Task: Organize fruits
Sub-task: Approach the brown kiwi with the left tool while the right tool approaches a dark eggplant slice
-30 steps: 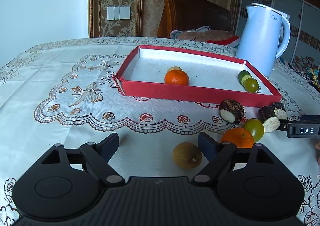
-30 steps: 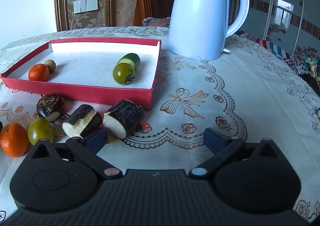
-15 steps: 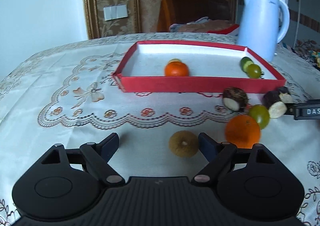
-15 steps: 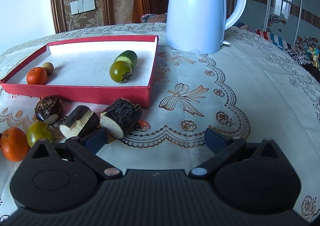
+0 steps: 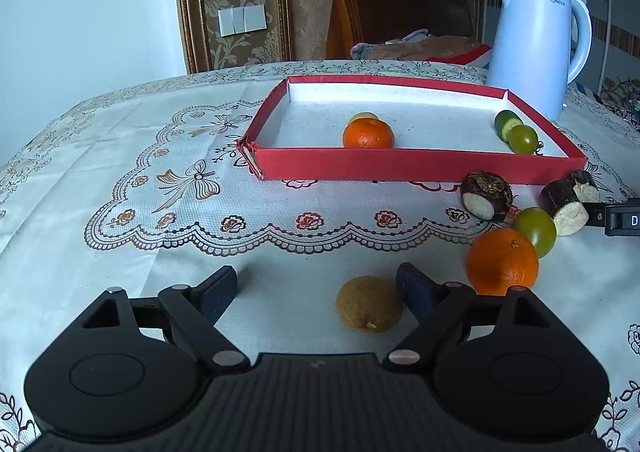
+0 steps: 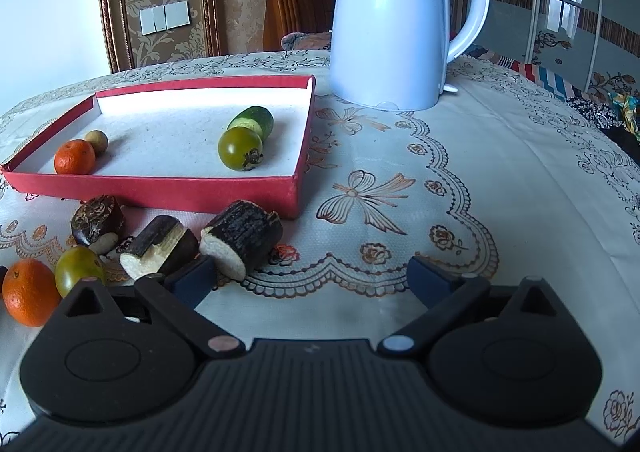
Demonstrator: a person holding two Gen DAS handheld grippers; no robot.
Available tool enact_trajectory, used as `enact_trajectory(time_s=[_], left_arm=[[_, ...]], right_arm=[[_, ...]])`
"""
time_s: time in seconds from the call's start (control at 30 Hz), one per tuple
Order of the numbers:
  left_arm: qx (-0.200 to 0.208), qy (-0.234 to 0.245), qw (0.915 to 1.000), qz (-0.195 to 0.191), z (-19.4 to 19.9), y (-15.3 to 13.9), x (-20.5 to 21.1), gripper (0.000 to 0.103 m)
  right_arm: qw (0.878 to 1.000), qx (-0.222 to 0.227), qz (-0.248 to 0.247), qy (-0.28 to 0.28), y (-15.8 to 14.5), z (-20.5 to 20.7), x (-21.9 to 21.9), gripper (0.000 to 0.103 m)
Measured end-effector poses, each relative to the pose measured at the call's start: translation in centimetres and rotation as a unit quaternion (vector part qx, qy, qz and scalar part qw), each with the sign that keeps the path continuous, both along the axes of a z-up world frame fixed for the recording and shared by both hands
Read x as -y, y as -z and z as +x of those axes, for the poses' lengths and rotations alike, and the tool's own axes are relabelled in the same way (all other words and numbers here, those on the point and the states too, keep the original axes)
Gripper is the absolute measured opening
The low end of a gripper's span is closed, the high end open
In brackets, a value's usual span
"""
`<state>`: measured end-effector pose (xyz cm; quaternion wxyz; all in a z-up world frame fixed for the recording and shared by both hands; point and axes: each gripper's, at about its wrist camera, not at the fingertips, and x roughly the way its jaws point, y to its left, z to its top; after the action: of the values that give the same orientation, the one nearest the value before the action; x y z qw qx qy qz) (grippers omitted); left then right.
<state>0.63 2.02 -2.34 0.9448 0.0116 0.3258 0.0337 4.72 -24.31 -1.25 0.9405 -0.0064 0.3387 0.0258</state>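
Observation:
My left gripper (image 5: 316, 288) is open low over the cloth. A brown round fruit (image 5: 369, 309) lies between its fingers, close to the right finger (image 5: 414, 288) and not pinched. An orange (image 5: 502, 262), a green tomato (image 5: 535, 226) and dark-skinned cut pieces (image 5: 486, 196) lie in front of the red tray (image 5: 400, 168). Inside the tray are an orange (image 5: 368, 133), a cucumber piece (image 5: 507, 122) and a green tomato (image 5: 523, 138). My right gripper (image 6: 312, 280) is open, its jaws closing with nothing between them. A dark cut piece (image 6: 242, 238) lies just beyond its left finger (image 6: 194, 280).
A white kettle (image 6: 392, 20) stands behind the tray's right corner. Bare patterned tablecloth (image 6: 440, 180) spreads to the right of the tray. A wooden chair (image 5: 384, 20) stands past the table's far edge. The other gripper's tip (image 5: 616, 218) pokes in at the left wrist view's right edge.
The left wrist view has rolled, so the tray now looks more level and the brown fruit sits closer to the right finger. The right wrist view has shifted only slightly.

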Motion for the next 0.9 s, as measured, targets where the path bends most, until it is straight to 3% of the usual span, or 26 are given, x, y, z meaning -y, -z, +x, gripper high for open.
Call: enact_trajectory(time_s=[0.5, 0.63, 0.7, 0.9], left_arm=[[-0.002, -0.003, 1.0, -0.006, 0.1, 0.1, -0.2, 0.089], [-0.002, -0.003, 1.0, -0.005, 0.1, 0.1, -0.2, 0.089], [-0.002, -0.003, 1.0, -0.006, 0.1, 0.1, -0.2, 0.089], [-0.002, -0.003, 1.0, -0.009, 0.0, 0.1, -0.3, 0.09]], right_arm=[[0.999, 0.01, -0.008, -0.046, -0.3, -0.1, -1.2, 0.072], [0.998, 0.014, -0.008, -0.065, -0.4, 0.0, -1.6, 0.058], [0.997, 0.017, -0.008, -0.069, -0.4, -0.1, -1.7, 0.04], [0.998, 0.021, 0.0, -0.063, -0.4, -0.2, -1.4, 0.038]])
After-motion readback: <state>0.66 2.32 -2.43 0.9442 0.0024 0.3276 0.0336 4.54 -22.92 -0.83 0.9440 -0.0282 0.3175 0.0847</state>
